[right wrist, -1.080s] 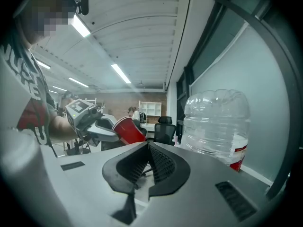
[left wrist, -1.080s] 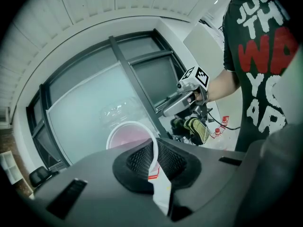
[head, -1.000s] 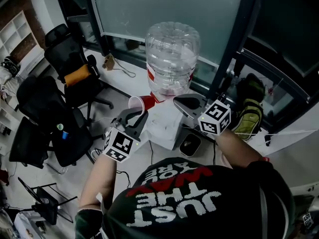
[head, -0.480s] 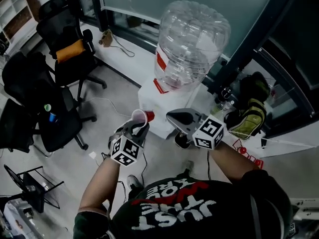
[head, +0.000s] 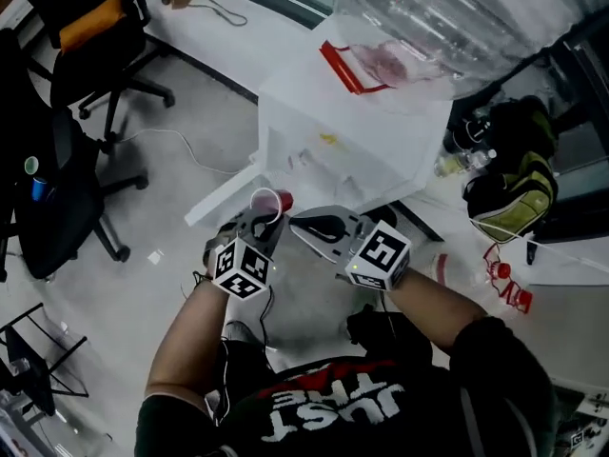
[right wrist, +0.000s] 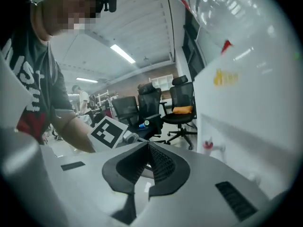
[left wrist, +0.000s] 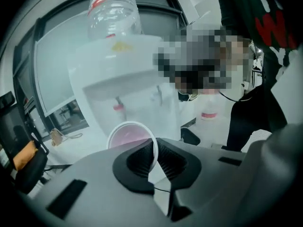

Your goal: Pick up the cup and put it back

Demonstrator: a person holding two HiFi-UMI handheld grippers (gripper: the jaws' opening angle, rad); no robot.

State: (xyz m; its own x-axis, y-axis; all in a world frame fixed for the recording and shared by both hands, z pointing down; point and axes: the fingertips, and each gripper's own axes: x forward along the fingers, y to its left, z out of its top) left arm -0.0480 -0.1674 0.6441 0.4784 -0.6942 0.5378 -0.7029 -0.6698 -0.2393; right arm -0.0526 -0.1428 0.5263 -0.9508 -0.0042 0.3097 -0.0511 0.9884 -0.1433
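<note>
Looking down in the head view, the left gripper (head: 265,222) pinches the rim of a pink-red cup (head: 269,201), which hangs above the grey floor (head: 171,198) near the lower front of the white water dispenser (head: 352,131). A clear bottle (head: 457,17) tops the dispenser. The right gripper (head: 300,227) sits just beside the cup with its tip closed. Black office chairs (head: 67,188) stand at the left. In the left gripper view, the ribbed pads are clamped on the cup (left wrist: 130,135) wall, one inside and one outside, with its open mouth facing the camera and the dispenser's red tap (left wrist: 118,107) behind. In the right gripper view, the jaws are pressed together with nothing between them; the left gripper's marker cube (right wrist: 110,131) shows beyond.
</note>
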